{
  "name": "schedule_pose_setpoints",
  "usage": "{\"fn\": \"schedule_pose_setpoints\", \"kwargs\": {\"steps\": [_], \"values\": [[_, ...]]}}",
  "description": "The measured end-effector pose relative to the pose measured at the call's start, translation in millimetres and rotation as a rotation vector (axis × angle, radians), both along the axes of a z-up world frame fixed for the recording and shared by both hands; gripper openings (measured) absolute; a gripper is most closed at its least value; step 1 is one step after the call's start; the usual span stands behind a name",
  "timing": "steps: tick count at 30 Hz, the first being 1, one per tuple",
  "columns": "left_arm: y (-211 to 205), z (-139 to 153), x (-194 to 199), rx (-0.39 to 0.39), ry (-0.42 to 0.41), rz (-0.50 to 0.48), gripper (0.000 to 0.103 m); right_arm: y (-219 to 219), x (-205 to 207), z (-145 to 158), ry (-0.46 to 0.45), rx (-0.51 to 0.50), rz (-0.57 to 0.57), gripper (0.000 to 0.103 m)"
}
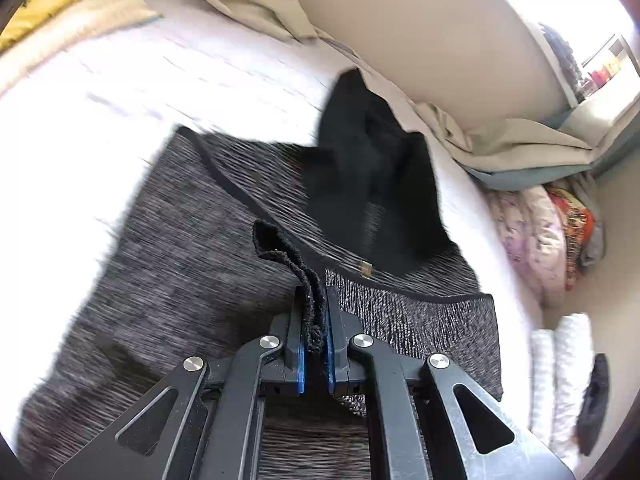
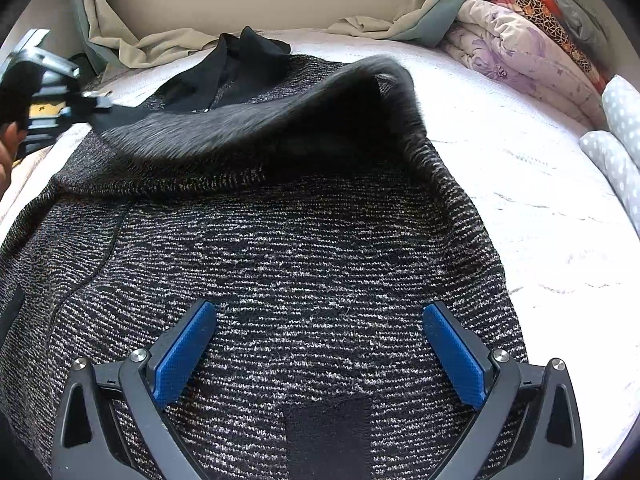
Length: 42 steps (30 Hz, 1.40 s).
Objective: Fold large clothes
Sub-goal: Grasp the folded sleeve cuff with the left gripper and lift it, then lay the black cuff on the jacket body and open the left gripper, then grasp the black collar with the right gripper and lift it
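Note:
A large black-and-white knit jacket (image 1: 180, 248) with a black collar (image 1: 368, 168) lies on a white bed. My left gripper (image 1: 314, 300) is shut on a black-trimmed edge of the jacket (image 1: 292, 264) and holds it lifted. In the right wrist view the jacket (image 2: 320, 264) fills the foreground, and a raised sleeve (image 2: 260, 120) stretches to the left gripper (image 2: 92, 100) at the far left. My right gripper (image 2: 318, 312) is open and empty just above the jacket body.
The white mattress (image 2: 540, 184) extends to the right. Beige sheets (image 1: 512, 148) bunch against the wall. Folded floral quilts (image 2: 528, 40) and polka-dot pillows (image 2: 616, 136) sit at the right. A yellow cloth (image 1: 36, 8) lies at the far left.

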<state>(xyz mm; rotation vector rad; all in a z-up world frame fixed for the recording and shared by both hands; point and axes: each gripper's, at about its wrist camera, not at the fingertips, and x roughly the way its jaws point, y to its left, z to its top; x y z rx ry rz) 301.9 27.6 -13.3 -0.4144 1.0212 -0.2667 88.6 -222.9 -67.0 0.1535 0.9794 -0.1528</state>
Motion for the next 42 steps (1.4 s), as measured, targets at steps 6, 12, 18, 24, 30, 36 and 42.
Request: {"fn": "schedule_pose_setpoints", "kwargs": {"steps": [6,12,18,24,30,36,42], "values": [[25.2,-15.0,0.3,0.056,0.007,0.035,0.01,1.1,-0.2,-0.2,0.001,-0.004,0.0,0.103],[42.2,-47.1,-9.0,0.086,0.085,0.049,0.028,1.4,-0.2,-0.3,0.002,-0.005,0.0,0.103],[45.1,-14.0,-40.6,0.184,-0.014,0.004,0.063,-1.4,0.9,0.0,0.009,0.008,0.004,0.103],[40.8,15.2,-63.3,0.349,-0.18,-0.051,0.079,-20.2,3.2,27.6,-0.011,0.072,-0.004,0.093],[24.2,-2.3,-53.8,0.398,-0.156,-0.102,0.079,-53.4,51.0,64.0,-0.05,0.189,0.018,0.053],[22.8,-30.3,-39.1,0.464,-0.086,-0.077,0.079,-63.9,98.4,45.3,-0.016,0.166,0.069,0.023],[26.8,-46.4,-38.7,0.489,-0.07,-0.071,0.085,-60.8,108.7,13.2,0.039,0.118,0.079,0.022]]}}
